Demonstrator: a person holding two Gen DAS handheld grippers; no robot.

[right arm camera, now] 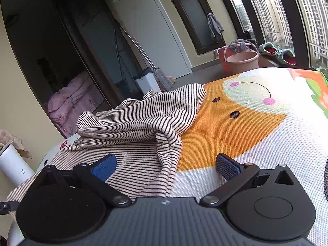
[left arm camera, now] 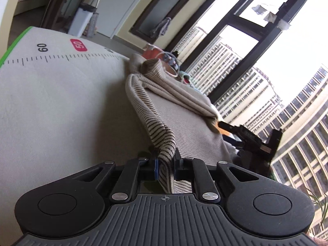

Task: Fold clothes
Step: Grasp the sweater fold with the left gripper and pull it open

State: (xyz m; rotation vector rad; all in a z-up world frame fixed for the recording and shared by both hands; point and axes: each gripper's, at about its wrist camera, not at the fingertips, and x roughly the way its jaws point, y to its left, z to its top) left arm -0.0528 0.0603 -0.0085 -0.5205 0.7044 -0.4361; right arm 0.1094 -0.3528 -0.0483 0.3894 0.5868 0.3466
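The striped shirt [right arm camera: 143, 119] lay bunched near the mat's [right arm camera: 256, 143] ruler-marked edge. The left gripper [left arm camera: 166, 164] pinched one hem fold; the right gripper [right arm camera: 166, 166] stood wide, holding nothing. With only one pinch, the fabric could slip or bunch more.

The pale mat [left arm camera: 51, 102] carries a printed ruler scale [left arm camera: 61, 58] along its edge. Above the tick marks stands the number "60" [left arm camera: 42, 47] in black, and next to it "50" [left arm camera: 78, 45] in white on a red patch. A further number beyond them is cut off by cloth and cannot be read. The white canister [right arm camera: 12, 164] bears a small grey logo [right arm camera: 23, 171], too small to read.
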